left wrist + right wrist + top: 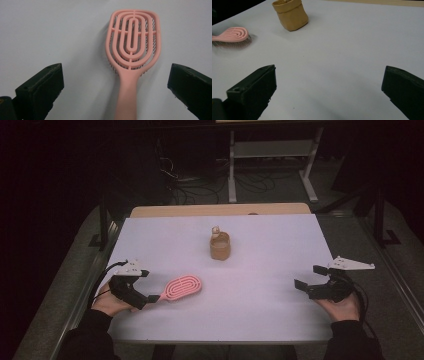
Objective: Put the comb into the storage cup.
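The left gripper view shows what the high view cannot: the pink hairbrush [132, 50] lies back-up on the white desk [50, 32], dark bristles peeking from under its vented oval head, handle running down between the spread jaws of the left hand-held gripper [115, 85], which touch nothing. From above, that brush [181, 288] sits near the desk's front left, just beside the left hand-held gripper [145, 298]. The right hand-held gripper [309, 279] hovers at the right edge, jaws wide apart (nothing between them). A tan pouch-like cup [290, 13] stands mid-desk, well apart from the brush, something pale poking from its top.
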The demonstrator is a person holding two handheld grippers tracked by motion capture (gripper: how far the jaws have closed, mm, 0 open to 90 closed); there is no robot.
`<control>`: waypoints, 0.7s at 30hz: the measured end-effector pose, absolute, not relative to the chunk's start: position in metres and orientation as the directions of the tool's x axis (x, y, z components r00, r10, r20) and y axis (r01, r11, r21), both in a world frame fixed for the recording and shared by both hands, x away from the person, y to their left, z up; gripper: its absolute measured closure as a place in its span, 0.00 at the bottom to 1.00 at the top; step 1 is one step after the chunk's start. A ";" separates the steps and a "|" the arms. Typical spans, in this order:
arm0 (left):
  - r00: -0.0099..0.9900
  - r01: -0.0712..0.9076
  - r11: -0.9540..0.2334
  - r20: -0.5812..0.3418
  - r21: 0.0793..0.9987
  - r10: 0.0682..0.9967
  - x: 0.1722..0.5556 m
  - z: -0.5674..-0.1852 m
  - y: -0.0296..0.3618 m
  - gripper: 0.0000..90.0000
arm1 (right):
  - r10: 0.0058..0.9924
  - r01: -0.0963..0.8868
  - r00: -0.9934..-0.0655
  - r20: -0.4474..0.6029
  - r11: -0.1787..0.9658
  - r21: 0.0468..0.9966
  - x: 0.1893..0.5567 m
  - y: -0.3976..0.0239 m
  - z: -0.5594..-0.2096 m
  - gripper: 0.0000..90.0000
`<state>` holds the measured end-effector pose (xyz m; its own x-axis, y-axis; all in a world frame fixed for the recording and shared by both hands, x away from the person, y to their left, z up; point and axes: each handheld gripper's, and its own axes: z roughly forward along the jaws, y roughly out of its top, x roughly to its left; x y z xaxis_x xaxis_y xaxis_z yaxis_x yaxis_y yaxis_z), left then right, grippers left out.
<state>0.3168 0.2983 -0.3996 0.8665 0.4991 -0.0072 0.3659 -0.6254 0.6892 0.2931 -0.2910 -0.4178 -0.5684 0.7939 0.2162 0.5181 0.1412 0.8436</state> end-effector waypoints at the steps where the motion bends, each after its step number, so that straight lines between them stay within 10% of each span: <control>1: 0.869 0.363 -0.630 -0.006 0.687 0.495 0.317 -0.400 0.298 0.01 | 0.794 0.519 -0.568 0.217 0.141 0.843 0.293 -0.291 -0.418 0.00; 21: 0.899 0.366 -0.715 -0.030 0.596 0.436 0.317 -0.415 0.285 0.04 | 0.789 0.527 -0.573 0.221 0.147 0.837 0.294 -0.290 -0.419 0.00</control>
